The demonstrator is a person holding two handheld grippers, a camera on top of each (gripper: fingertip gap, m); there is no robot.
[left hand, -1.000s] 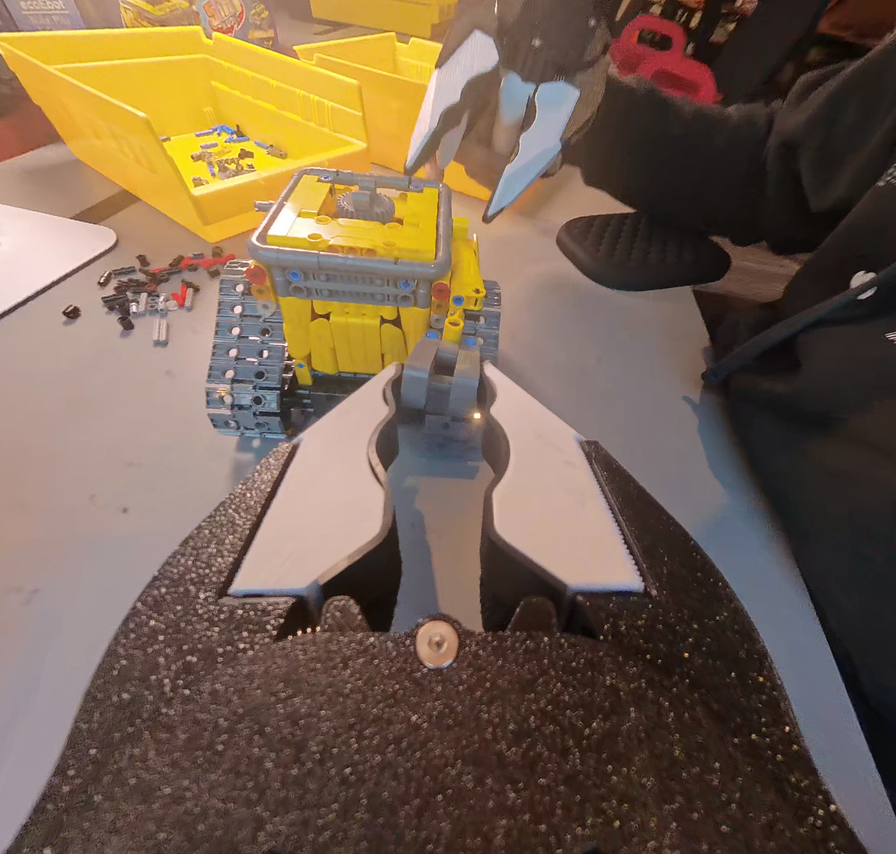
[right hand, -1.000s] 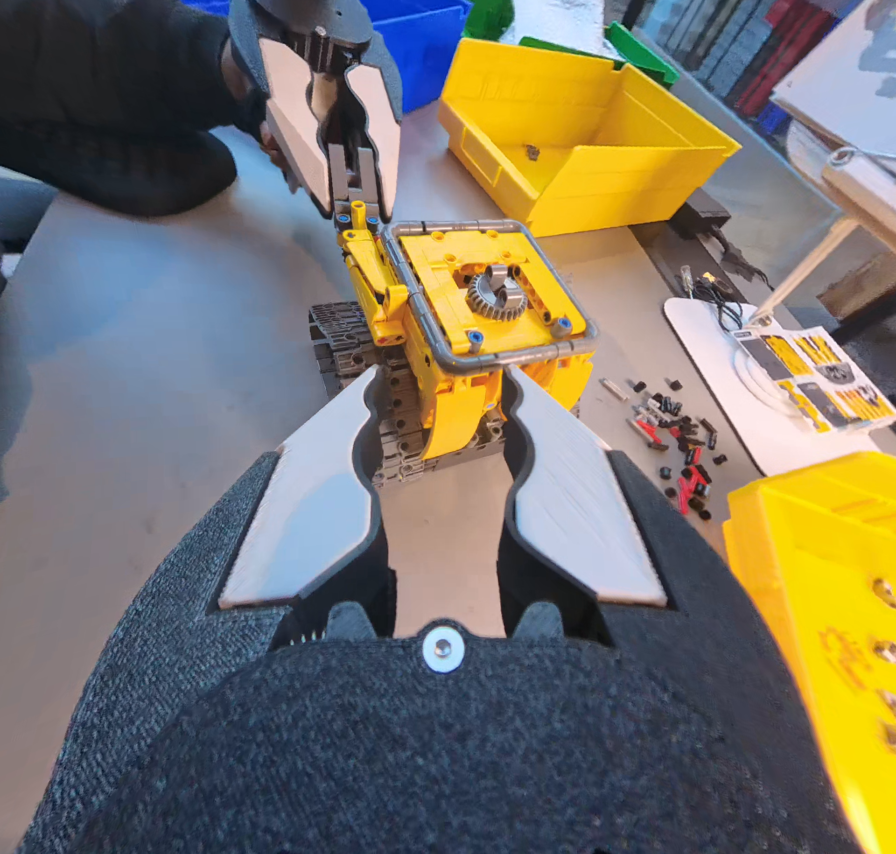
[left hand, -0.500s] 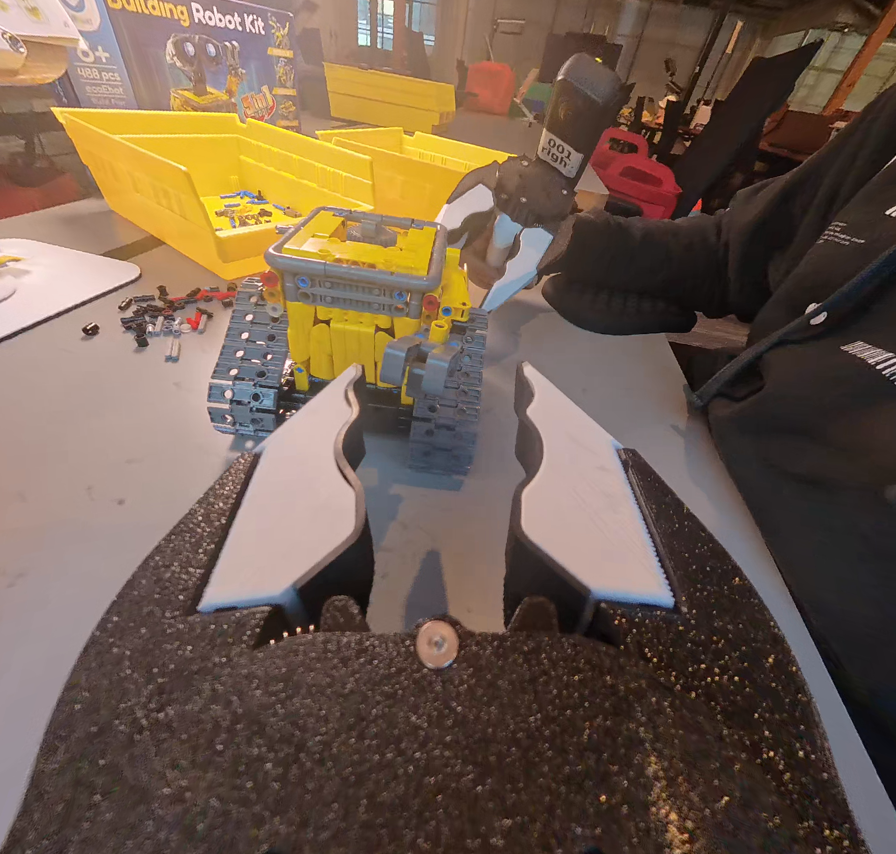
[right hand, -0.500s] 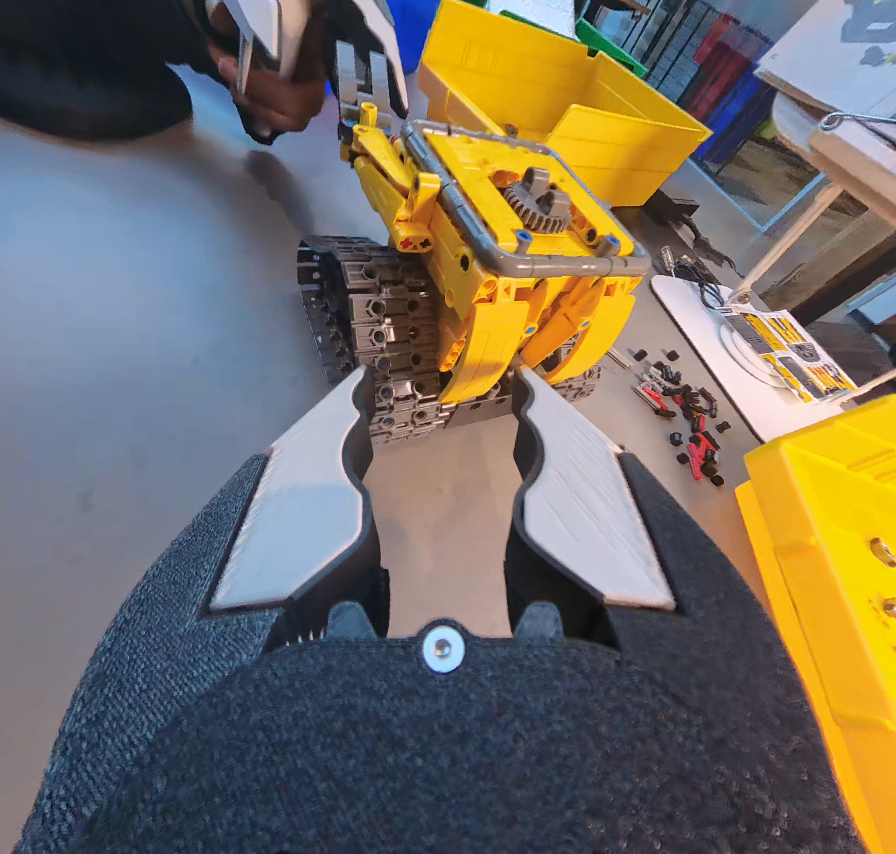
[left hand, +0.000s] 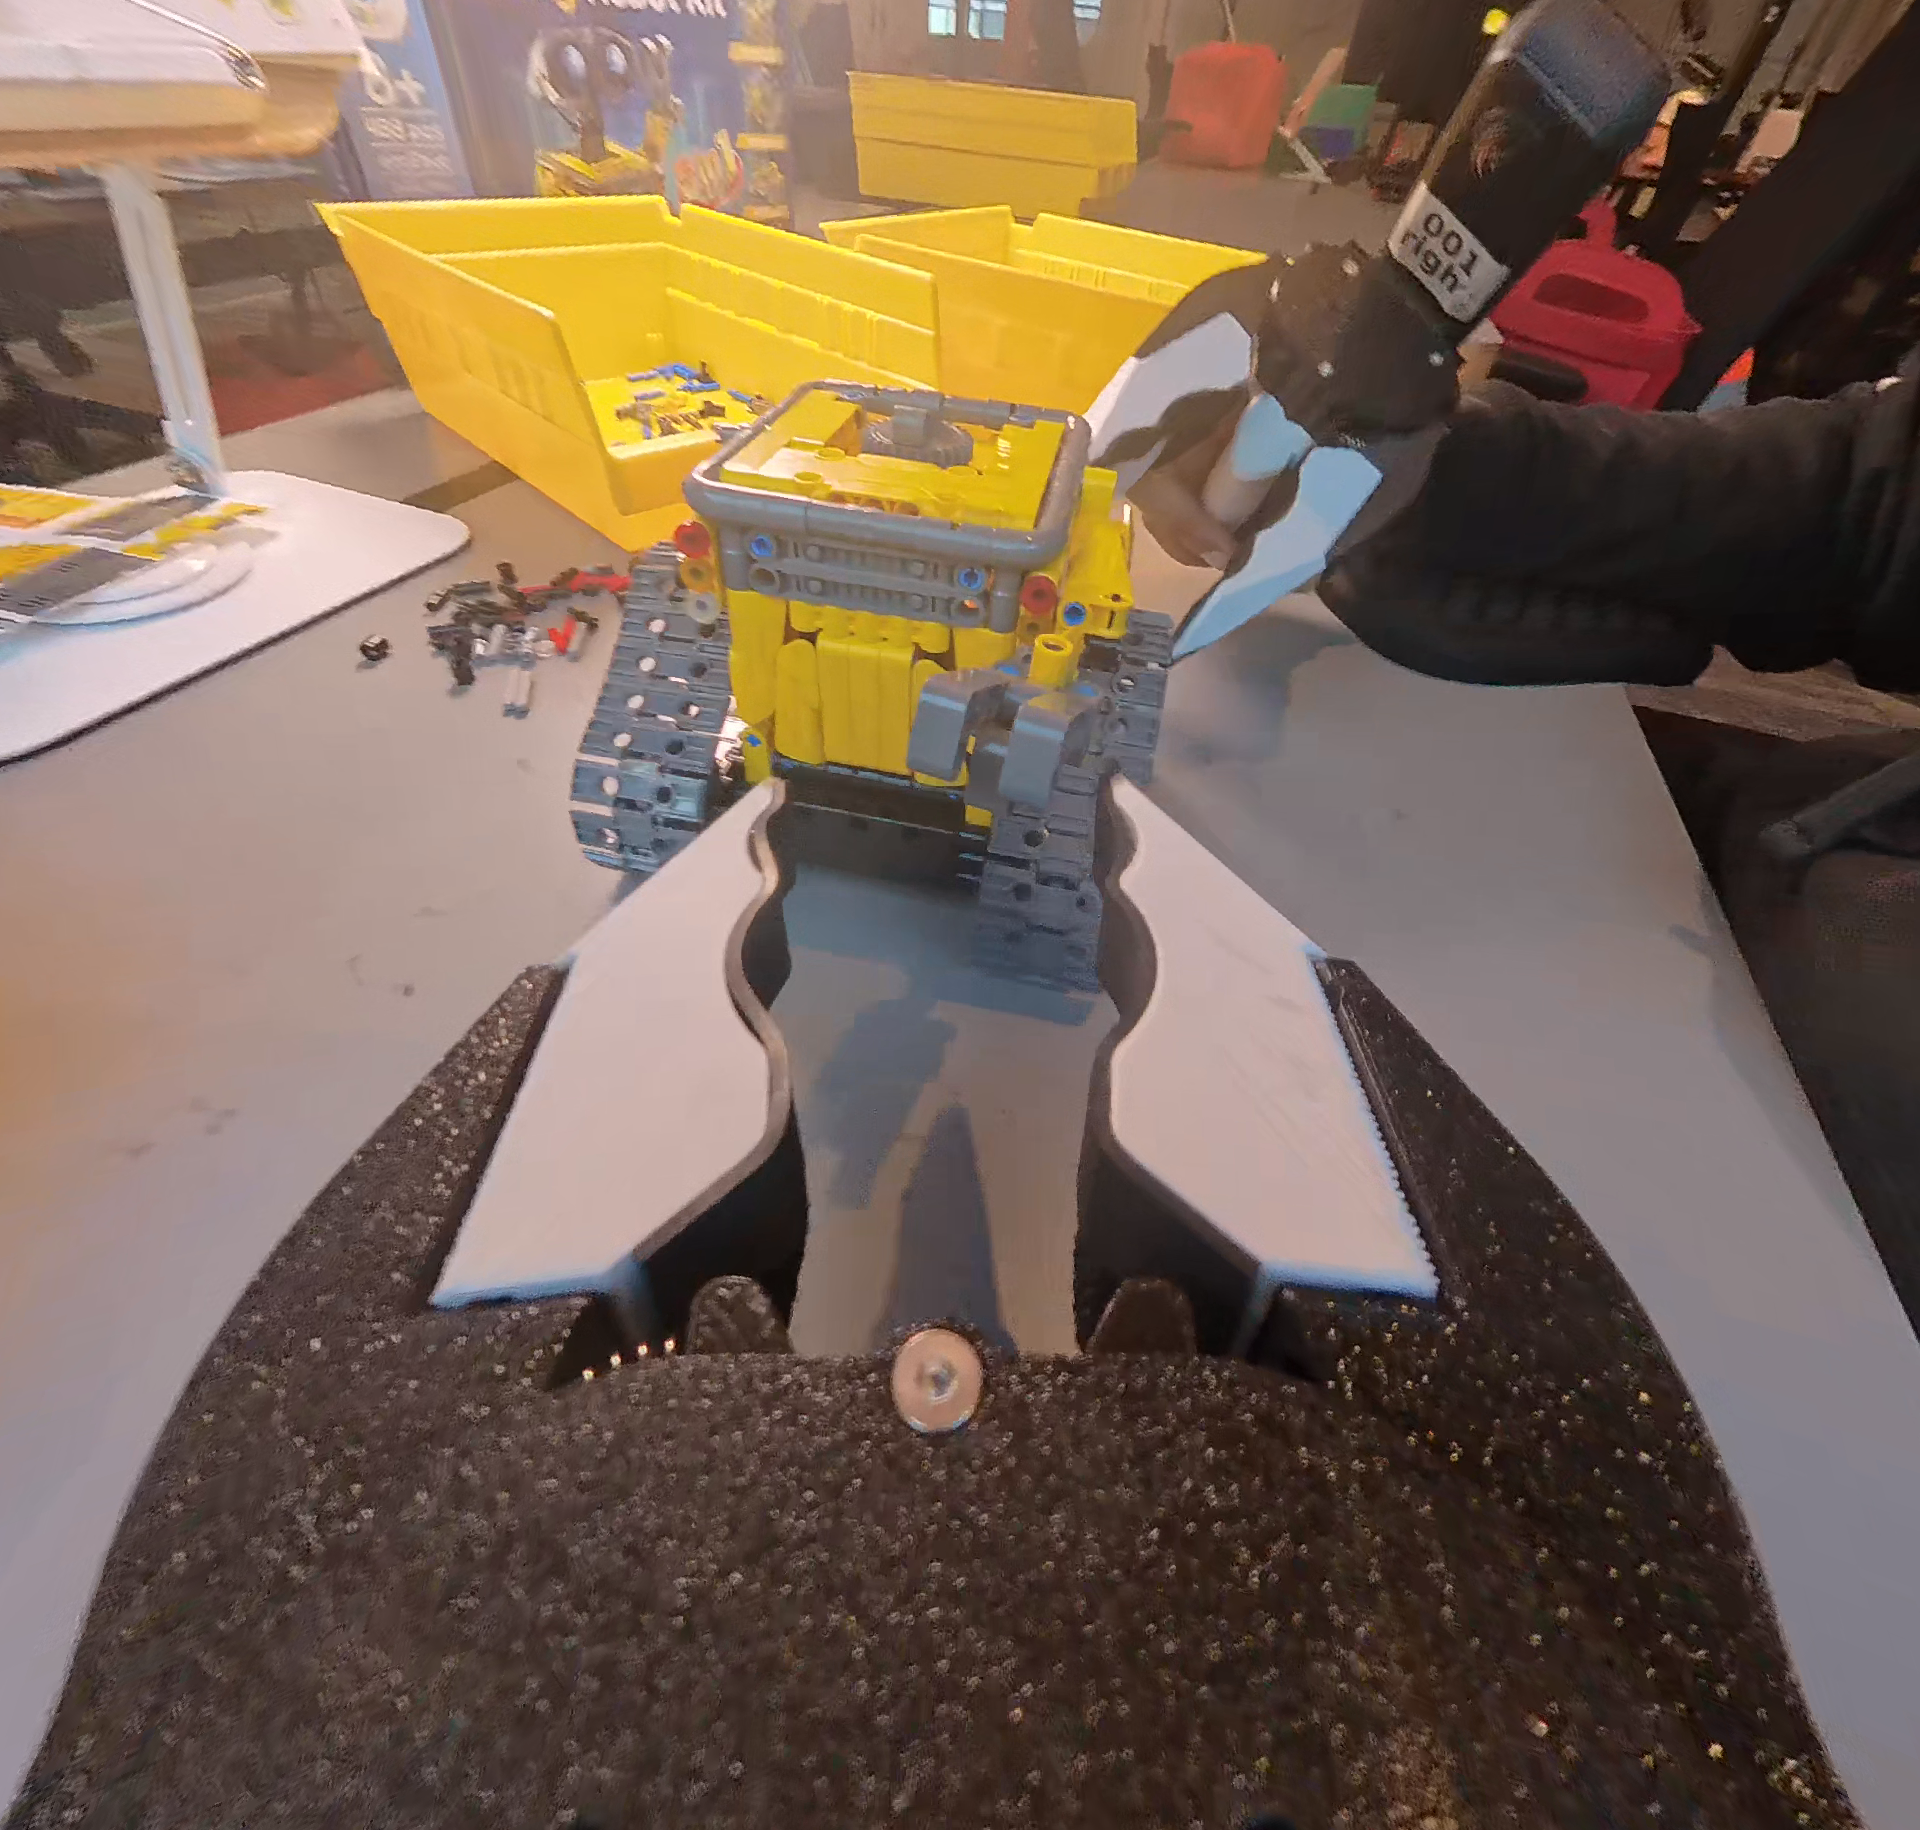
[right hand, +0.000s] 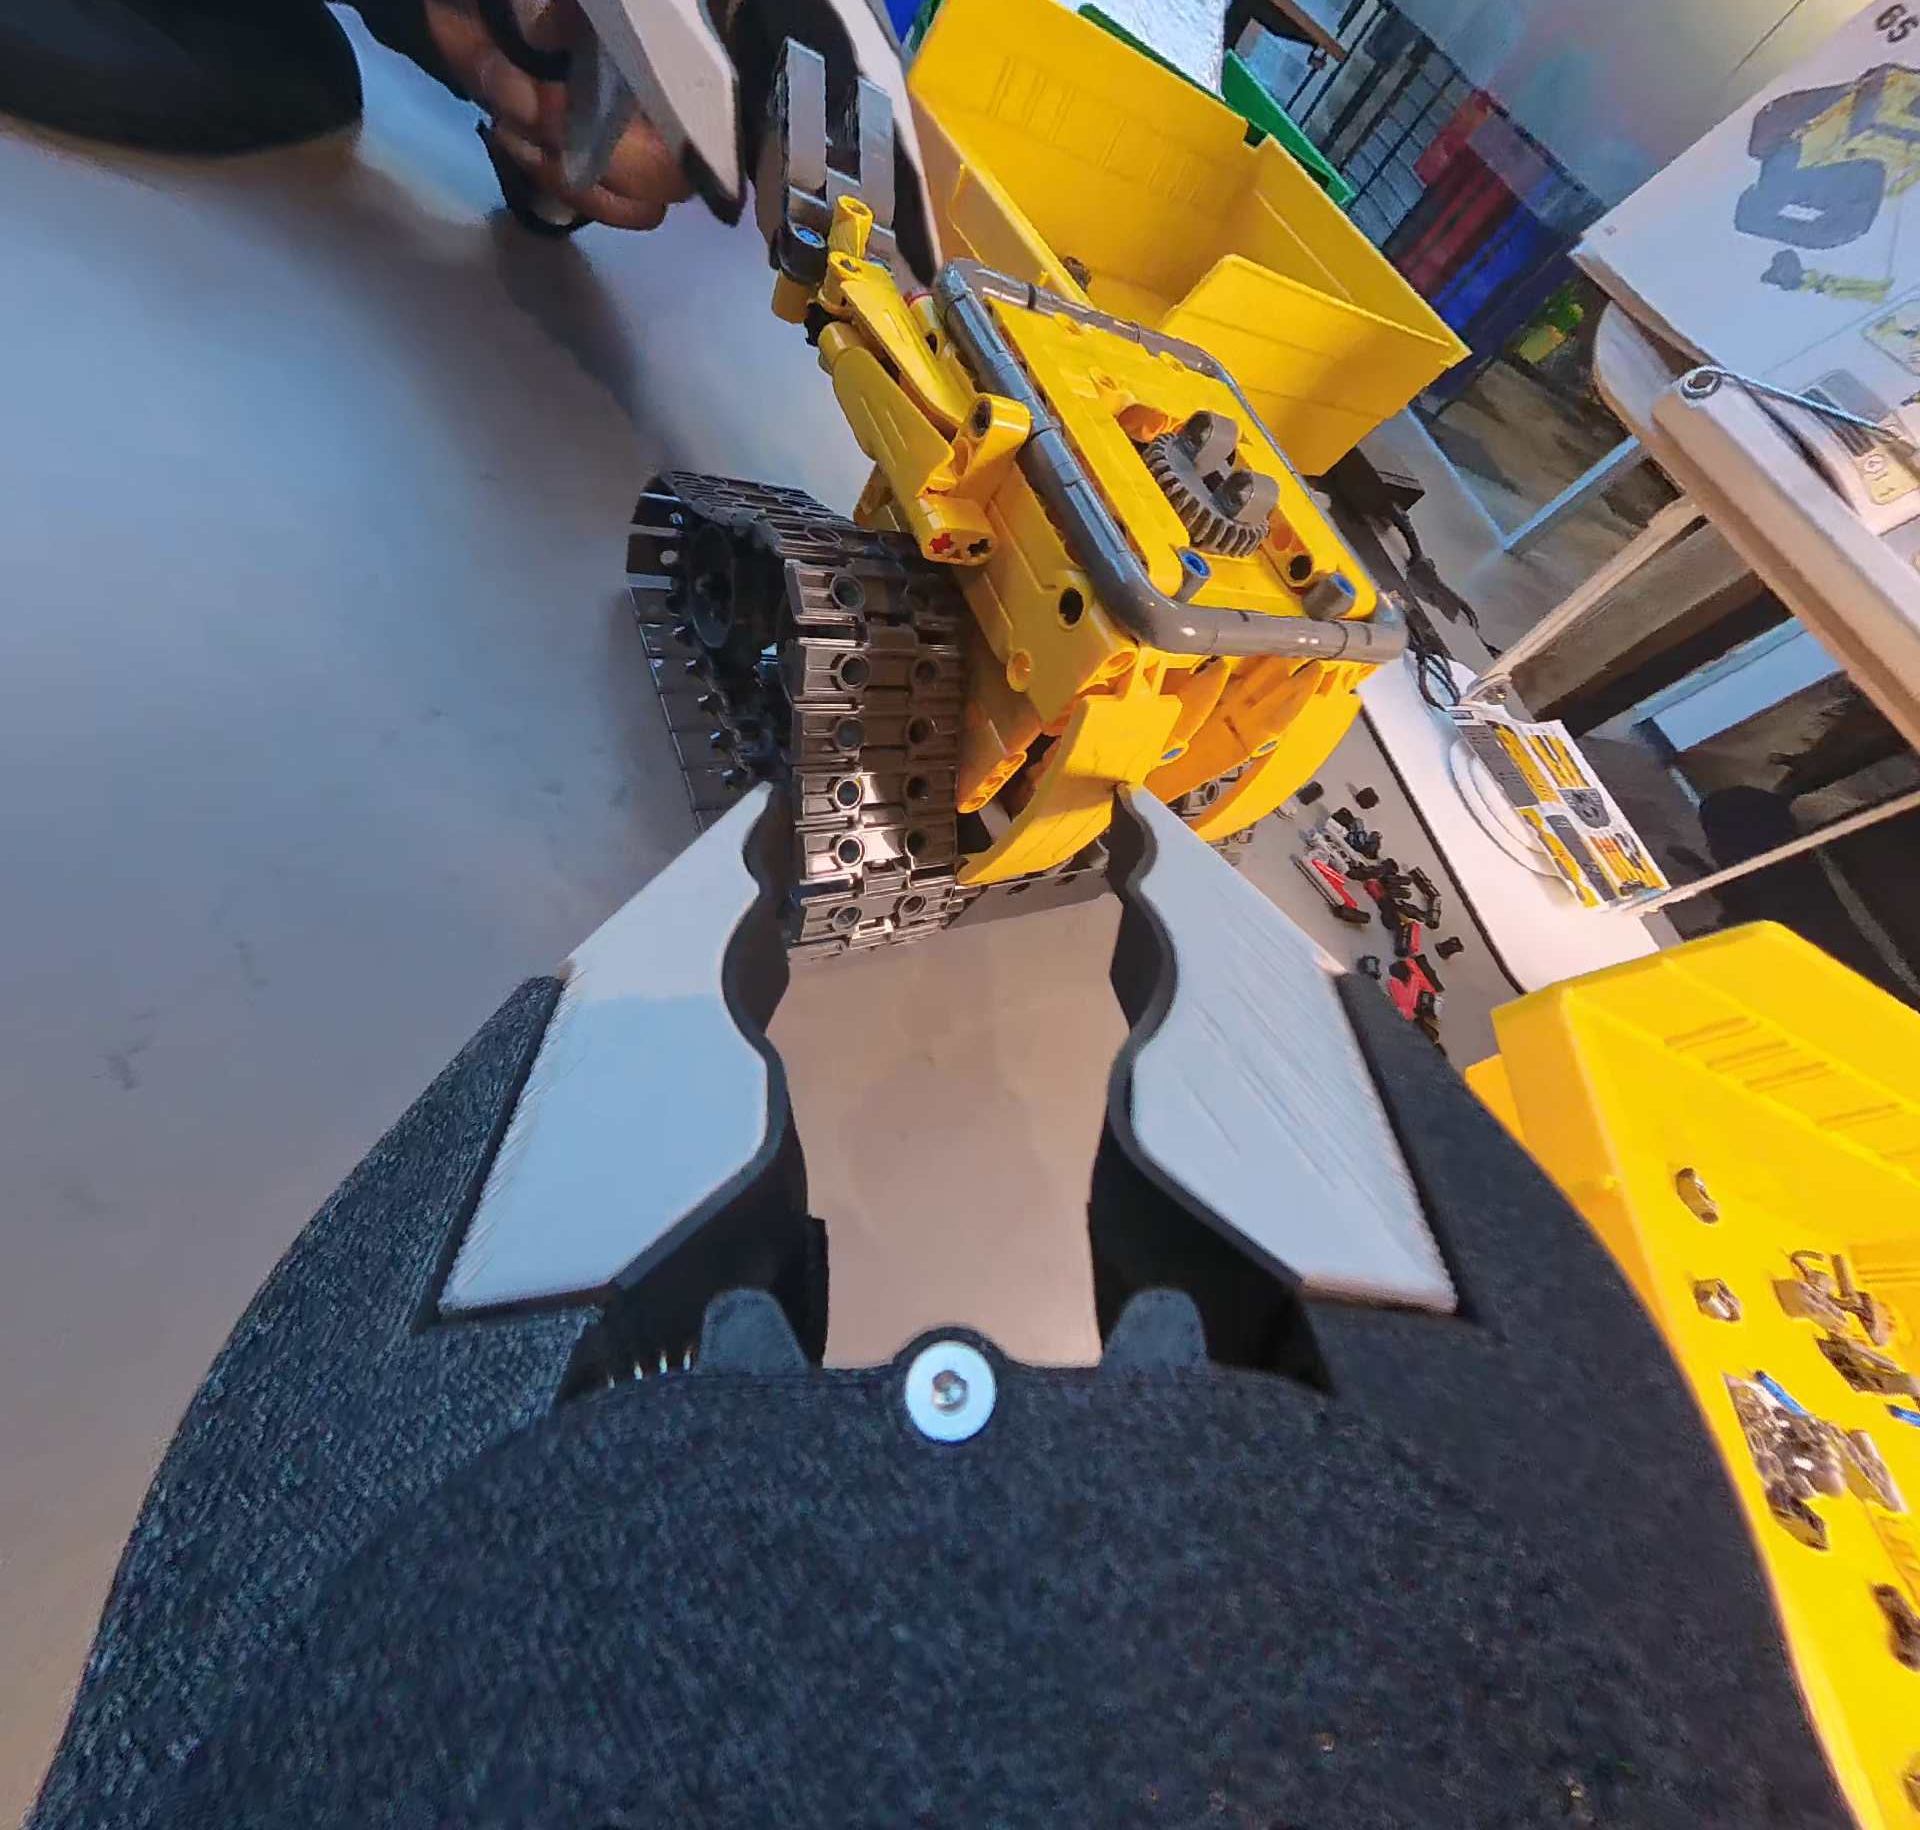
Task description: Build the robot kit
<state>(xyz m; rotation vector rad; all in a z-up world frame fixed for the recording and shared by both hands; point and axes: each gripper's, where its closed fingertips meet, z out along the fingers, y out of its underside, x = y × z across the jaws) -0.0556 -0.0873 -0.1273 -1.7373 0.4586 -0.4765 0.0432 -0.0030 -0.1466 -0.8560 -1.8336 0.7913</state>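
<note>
Grey table (left hand: 312, 949), cluttered workshop behind. Yellow bin (left hand: 582, 326), upper left of the left wrist view, holding small blue and dark pieces; second yellow bin (right hand: 1745, 1209), lower right of the right wrist view, with small parts inside. Yellow tracked brick robot (left hand: 894, 627), centre of frame, upright on table. Loose black and red pins (left hand: 509, 617) left of it. White stand base (left hand: 208, 575) at far left. Left gripper (left hand: 940, 804): jaws wide, empty, tips just before the robot's tracks. Right gripper (right hand: 940, 809): jaws wide, empty, tips near track and yellow body.
</note>
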